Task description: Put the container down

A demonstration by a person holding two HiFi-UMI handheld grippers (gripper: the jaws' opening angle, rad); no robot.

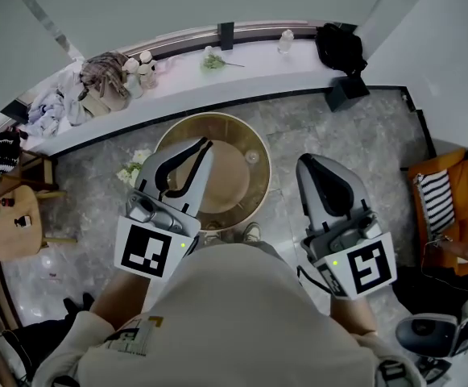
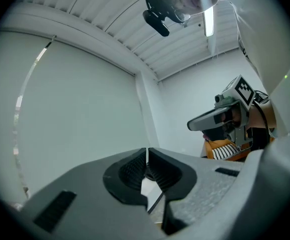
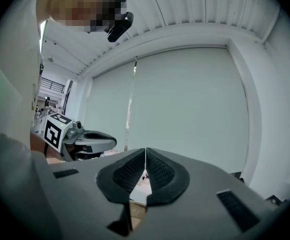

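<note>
In the head view a round wooden table [image 1: 177,135] stands on the floor below me, and a small clear container [image 1: 252,158] sits upright on its right part. My left gripper [image 1: 205,143] is held up in front of my chest, over the table's left half, shut with nothing in it. My right gripper [image 1: 308,161] is held up to the right of the table, also shut and empty. In the left gripper view the pads [image 2: 135,171] meet tip to tip, pointing up at a wall and ceiling. The right gripper view shows its pads [image 3: 157,171] closed together the same way.
A long white ledge [image 1: 242,75] runs along the back with bags, flowers and a bottle on it. A black bag [image 1: 340,48] sits at its right end. A wooden stool [image 1: 12,224] stands at the left and an orange seat [image 1: 447,200] with striped cloth at the right.
</note>
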